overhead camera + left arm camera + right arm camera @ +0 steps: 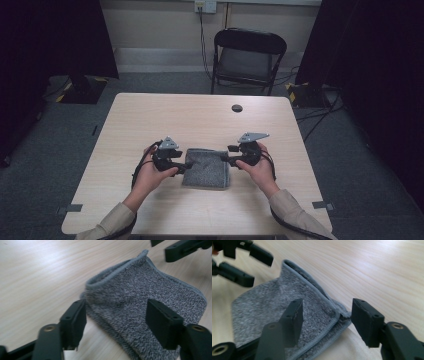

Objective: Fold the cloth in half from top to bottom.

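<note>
A folded grey towel (206, 169) lies on the light wooden table (200, 120), near its front middle. My left gripper (186, 164) is at the towel's left edge and is open. In the left gripper view its jaws straddle the towel (140, 297) near a folded corner, left gripper (116, 320) wide apart. My right gripper (226, 158) is at the towel's upper right corner, also open. The right gripper view has the right gripper (329, 317) with its jaws on either side of the towel's (269, 307) hemmed corner. Neither holds the cloth.
A black folding chair (248, 57) stands beyond the table's far edge. A small dark round cap (237, 108) sits in the tabletop at the back. Dark curtains hang at both sides; cables run on the floor at the right.
</note>
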Demonstrator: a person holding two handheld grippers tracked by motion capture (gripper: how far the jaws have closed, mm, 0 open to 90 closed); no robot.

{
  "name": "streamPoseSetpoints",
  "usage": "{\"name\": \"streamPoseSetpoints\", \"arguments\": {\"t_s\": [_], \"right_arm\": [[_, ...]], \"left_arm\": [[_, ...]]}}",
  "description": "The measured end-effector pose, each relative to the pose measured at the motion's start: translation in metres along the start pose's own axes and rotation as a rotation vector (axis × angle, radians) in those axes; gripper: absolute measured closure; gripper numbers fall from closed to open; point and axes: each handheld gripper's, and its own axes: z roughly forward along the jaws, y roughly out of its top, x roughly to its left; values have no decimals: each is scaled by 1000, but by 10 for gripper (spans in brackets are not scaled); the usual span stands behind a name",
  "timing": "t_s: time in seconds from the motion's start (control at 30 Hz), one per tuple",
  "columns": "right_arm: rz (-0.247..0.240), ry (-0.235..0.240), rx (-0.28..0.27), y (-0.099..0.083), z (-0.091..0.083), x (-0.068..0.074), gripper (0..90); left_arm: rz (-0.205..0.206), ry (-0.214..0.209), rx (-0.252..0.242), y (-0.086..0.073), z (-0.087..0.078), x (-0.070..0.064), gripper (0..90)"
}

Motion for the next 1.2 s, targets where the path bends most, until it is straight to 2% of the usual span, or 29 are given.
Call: {"name": "streamPoseSetpoints", "arguments": {"t_s": [0.03,0.07,0.13,0.17,0.2,0.23,0.3,0.4,0.5,0.57,0.67,0.73,0.8,0.87,0.93,0.97,1.0,1.1,1.2], "right_arm": [[12,-16,8,-3,3,-2,461],[2,-36,17,-5,6,-3,483],[-24,-74,44,-8,11,-5,510],[-43,-97,58,-8,12,-5,513],[-46,-100,64,-9,12,-6,511],[-33,-97,51,-10,10,-8,496],[-20,-92,23,-12,0,-10,435],[-44,-78,26,-17,-16,-9,377],[-57,-43,32,-27,-30,-4,312],[-80,-32,38,-34,-39,1,253],[-65,-16,58,-48,-51,8,196],[-70,-8,77,-58,-59,12,175],[-79,-4,81,-67,-67,14,175],[-80,-12,98,-75,-73,16,173],[-80,-18,109,-82,-78,18,173],[-86,-27,122,-84,-80,18,173],[-93,-36,129,-87,-81,18,173],[-99,-42,138,-95,-84,18,166],[-114,-50,138,-96,-86,18,166]], "left_arm": [[29,15,-17,1,3,1,421],[29,39,-16,3,6,3,488],[-2,100,-6,5,13,11,505],[-18,104,15,4,17,16,547],[-28,115,37,2,21,18,561],[-21,118,45,1,21,19,542],[-36,102,17,0,14,17,470],[-12,50,-4,-3,-3,13,405],[-4,4,-7,-11,-22,10,306],[0,2,-15,-17,-33,8,259],[-13,-5,-21,-34,-49,4,220],[-14,-15,0,-43,-55,3,190],[1,-4,14,-52,-62,3,184],[-11,-1,35,-62,-66,1,185],[16,-1,64,-70,-69,-1,182],[36,1,66,-74,-70,-1,181],[37,0,61,-77,-70,-2,181],[69,27,98,-83,-69,-1,180],[94,28,88,-85,-66,-2,163]]}}
